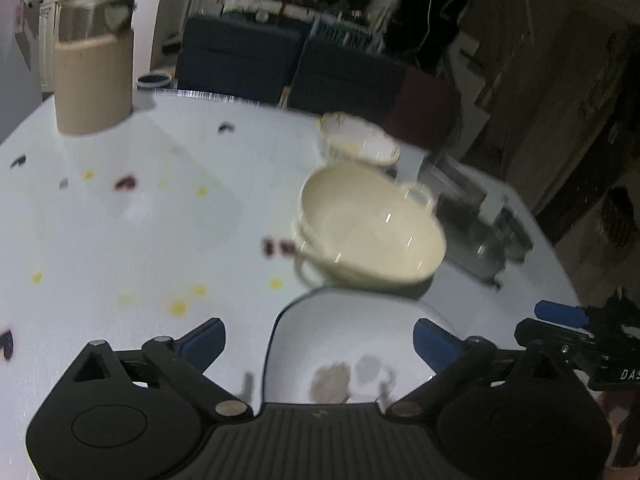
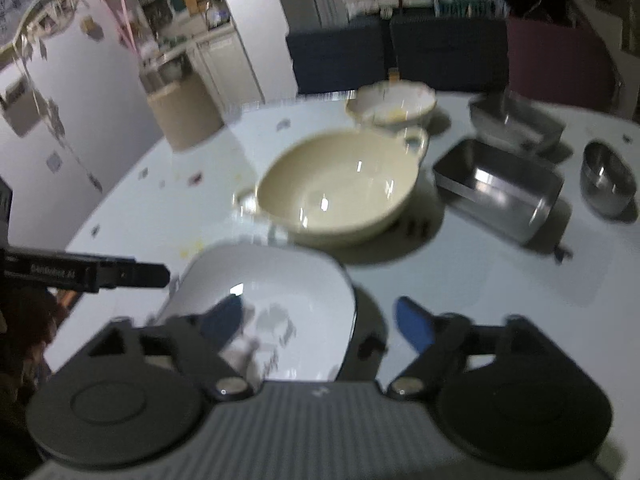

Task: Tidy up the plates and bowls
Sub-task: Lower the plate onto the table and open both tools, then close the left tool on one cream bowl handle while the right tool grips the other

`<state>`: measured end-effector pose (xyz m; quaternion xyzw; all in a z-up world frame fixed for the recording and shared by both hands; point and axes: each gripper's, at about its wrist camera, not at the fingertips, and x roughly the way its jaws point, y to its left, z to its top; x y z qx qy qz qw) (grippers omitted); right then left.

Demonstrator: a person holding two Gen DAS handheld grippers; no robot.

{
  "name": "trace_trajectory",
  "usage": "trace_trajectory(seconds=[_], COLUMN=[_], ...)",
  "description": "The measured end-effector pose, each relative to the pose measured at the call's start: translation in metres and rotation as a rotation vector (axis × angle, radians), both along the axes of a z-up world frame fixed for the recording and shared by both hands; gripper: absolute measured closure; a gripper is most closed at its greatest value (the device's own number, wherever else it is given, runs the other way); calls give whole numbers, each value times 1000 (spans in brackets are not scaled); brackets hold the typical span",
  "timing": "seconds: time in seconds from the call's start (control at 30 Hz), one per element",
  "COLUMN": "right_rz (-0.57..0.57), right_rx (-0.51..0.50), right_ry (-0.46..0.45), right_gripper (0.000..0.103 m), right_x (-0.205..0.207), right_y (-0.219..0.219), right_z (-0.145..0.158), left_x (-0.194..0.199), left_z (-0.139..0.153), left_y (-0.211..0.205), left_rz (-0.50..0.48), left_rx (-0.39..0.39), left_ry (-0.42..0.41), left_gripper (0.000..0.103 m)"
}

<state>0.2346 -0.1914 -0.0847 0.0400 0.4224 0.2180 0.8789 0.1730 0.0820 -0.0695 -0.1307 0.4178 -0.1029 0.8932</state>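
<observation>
Clearly both grippers are spread wide with nothing held: the left gripper shows its blue fingertips far apart at the bottom of the left wrist view, and the right gripper is likewise splayed at the bottom of the right wrist view. A white squarish plate lies on the pale table low in the frame just ahead of both, apparently set down and released. Just beyond it, mid-frame, a cream two-handled bowl is seen, and behind that, towards the upper centre, a smaller patterned bowl with a yellowish smear inside. To the right, two steel trays and a small steel bowl are grouped.

For a clean release, the jaws are best kept fully parted and drawn up and back, so that no fingertip catches the plate's rim. If the cream bowl is taken next, a grip at a handle or rim is advised, since its glazed wall is likely slippery.

Both views are smeared by motion. The plate's near edge is cut off behind the gripper bodies, and the greyish marks on it cannot be told as residue or reflection. A beige canister at upper left is blurred
</observation>
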Motion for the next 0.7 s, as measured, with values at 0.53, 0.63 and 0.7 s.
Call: trace_trajectory(seconds=[0.53, 0.63, 0.7], right_rz=[-152, -148, -150], right_rx=[60, 21, -26], right_ry=[-234, -241, -228], right_gripper=[0, 0, 0], right_x=[68, 87, 106], right_y=[-30, -27, -24], right_z=[26, 24, 23], left_x=[58, 71, 79], left_z=[23, 15, 11], left_y=[-17, -18, -18], left_rz=[126, 156, 164], left_rx=[-77, -92, -89], left_ry=[-7, 31, 48], left_gripper=[1, 4, 8])
